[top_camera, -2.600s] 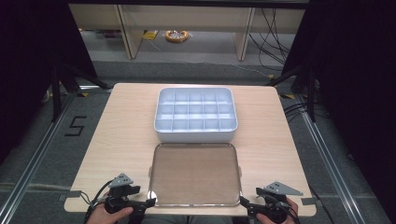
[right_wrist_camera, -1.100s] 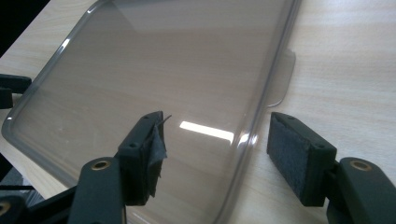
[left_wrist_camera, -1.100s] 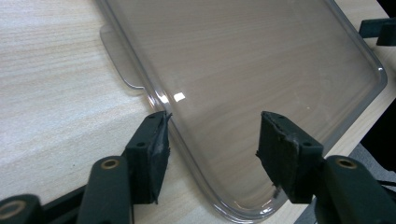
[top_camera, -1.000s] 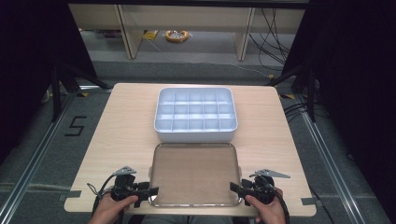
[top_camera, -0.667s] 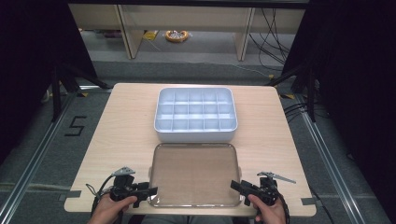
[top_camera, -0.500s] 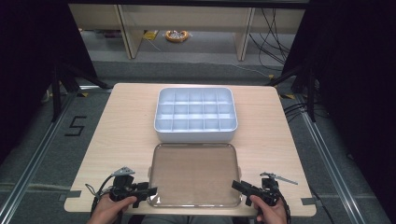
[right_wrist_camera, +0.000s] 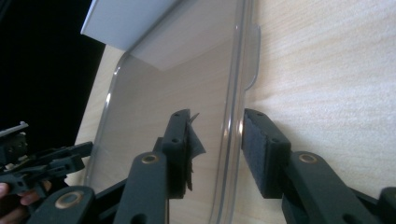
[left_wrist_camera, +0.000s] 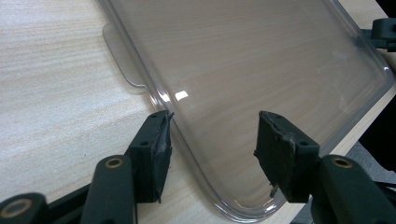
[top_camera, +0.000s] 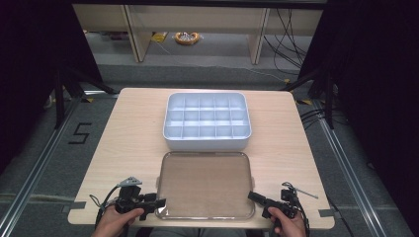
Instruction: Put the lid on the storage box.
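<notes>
Just background stuff: a black "5" (top_camera: 80, 133) marked on the grey floor left of the table, plus an orange coil (top_camera: 186, 37) back by the shelving.

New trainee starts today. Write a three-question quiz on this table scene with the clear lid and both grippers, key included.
1. True or false: the clear lid lies on top of the white compartment box.
2. Which edge of the lid does the right gripper straddle? A) the far edge by the box B) its right edge C) none
3. Fill in: the jaws of the left gripper stand ____.

Key
1. False: it lies flat on the table, on the near side of the box.
2. B
3. Open, at the lid's near left corner.
</notes>
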